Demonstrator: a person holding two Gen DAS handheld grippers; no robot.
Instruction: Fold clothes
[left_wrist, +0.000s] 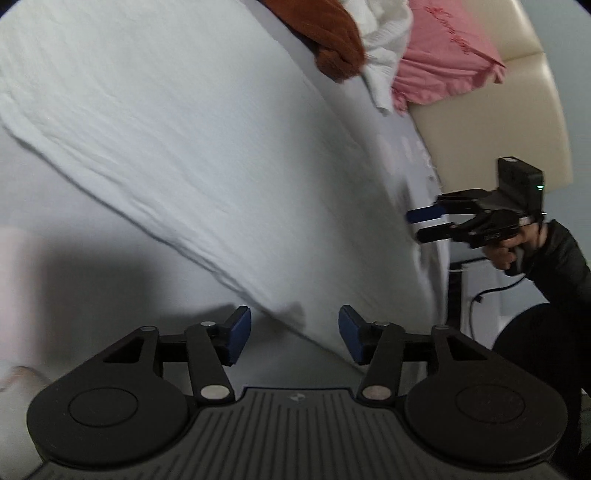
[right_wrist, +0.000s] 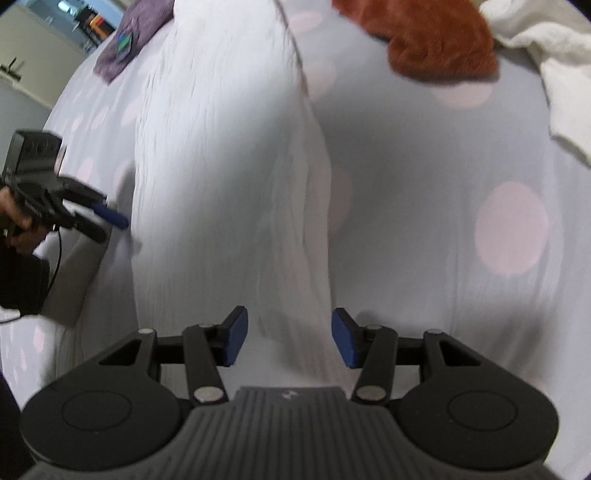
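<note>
A white crinkled garment (left_wrist: 166, 129) (right_wrist: 221, 166) lies spread in a long strip on the bed sheet (right_wrist: 424, 155), pale with pink dots. My left gripper (left_wrist: 295, 334) (right_wrist: 110, 221) hovers open at the garment's near edge, its blue pads apart, and a corner of the cloth lies just ahead of them, untouched. My right gripper (right_wrist: 290, 338) (left_wrist: 424, 221) is open too, low over the other end of the garment. A fold of the cloth runs under the gap between its pads, which press on nothing.
A rust-brown garment (left_wrist: 332, 37) (right_wrist: 436, 40), a white towel (left_wrist: 384, 44) (right_wrist: 546, 40) and a pink garment (left_wrist: 443, 55) are heaped near the cream headboard (left_wrist: 498, 122). A purple garment (right_wrist: 129, 40) lies at the far corner. A dark sleeve (left_wrist: 565, 266) is beside the bed's edge.
</note>
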